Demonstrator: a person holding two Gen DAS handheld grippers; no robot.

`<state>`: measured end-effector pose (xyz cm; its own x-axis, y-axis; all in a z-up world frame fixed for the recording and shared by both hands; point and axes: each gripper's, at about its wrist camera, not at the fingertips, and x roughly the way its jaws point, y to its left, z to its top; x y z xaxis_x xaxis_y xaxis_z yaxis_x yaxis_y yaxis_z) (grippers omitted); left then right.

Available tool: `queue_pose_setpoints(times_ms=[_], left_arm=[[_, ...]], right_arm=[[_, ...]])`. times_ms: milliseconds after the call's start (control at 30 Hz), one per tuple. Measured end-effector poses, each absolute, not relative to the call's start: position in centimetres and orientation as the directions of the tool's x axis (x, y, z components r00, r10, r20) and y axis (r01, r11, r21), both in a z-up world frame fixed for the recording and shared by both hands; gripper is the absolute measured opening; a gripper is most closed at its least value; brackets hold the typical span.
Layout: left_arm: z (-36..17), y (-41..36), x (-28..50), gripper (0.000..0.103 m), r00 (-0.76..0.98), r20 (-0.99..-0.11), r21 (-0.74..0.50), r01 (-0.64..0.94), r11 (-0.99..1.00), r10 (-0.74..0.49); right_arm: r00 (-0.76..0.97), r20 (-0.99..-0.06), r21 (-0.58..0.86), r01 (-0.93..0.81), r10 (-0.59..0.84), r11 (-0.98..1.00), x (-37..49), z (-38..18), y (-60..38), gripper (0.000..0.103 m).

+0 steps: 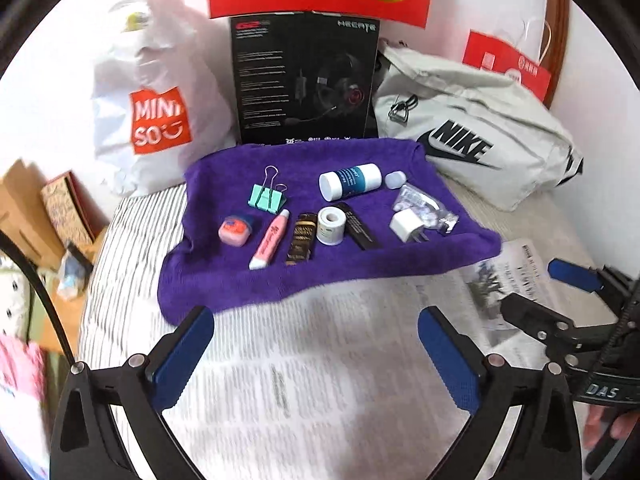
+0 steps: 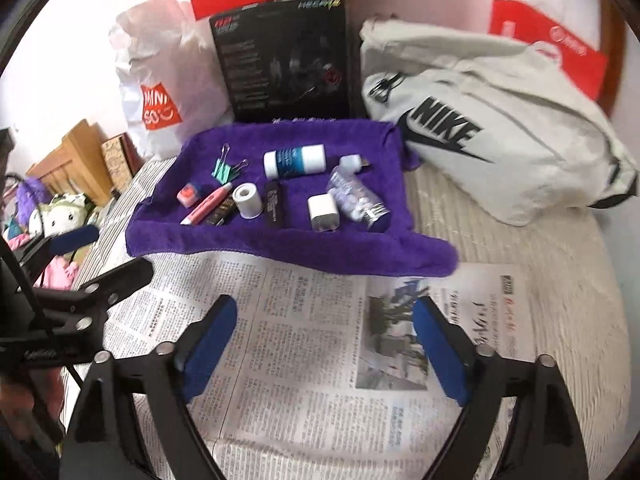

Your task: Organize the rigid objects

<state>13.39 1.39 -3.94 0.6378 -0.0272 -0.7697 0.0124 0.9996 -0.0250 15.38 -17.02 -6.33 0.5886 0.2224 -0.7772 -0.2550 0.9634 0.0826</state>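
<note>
Ten or so small items on purple towel (image 1: 224, 280), left to right: pink jar (image 1: 235, 230); mint binder clip (image 1: 269, 196); pink tube (image 1: 269, 240); dark sachet (image 1: 301, 243); white tape roll (image 1: 330, 225); black stick (image 1: 361, 228); white bottle with blue label (image 1: 349, 181), on its side; white charger plug (image 1: 405, 225); clear packet (image 1: 425, 208), contents possibly pills, too blurred to confirm. Behind towel: white Miniso bag (image 1: 160, 120), black headset box (image 1: 305, 80), grey Nike bag (image 1: 472, 136). In front: newspaper (image 2: 304, 344). Left gripper (image 1: 316, 356) and right gripper (image 2: 325, 348) both spread wide over newspaper, holding nothing, short of towel
</note>
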Motion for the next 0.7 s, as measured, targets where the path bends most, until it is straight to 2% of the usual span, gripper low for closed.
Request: queue_pose_setpoints(times_ms=[233, 467, 700], left_arm=[[-3.7, 1.1, 10.5, 0.103, 0.645, -0.762, -0.082, -0.019, 0.996, -0.051], [-3.5, -0.5, 8.3, 0.103, 0.670, -0.742, -0.033, -0.011, 0.999, -0.017], [-3.2, 0.2, 6.7, 0.103, 0.688, -0.725, -0.046, -0.026, 0.999, -0.015]], right_arm=[[0.593, -0.793, 0.045, -0.172, 0.140, 0.984, 13.4, -6.0, -18.4, 0.102], [0.576, -0.812, 0.008, -0.147, 0.093, 0.989, 11.1, -7.1, -18.9, 0.102], [0.580, -0.810, -0.001, -0.153, 0.089, 0.988, 9.5, -7.0, -18.7, 0.103]])
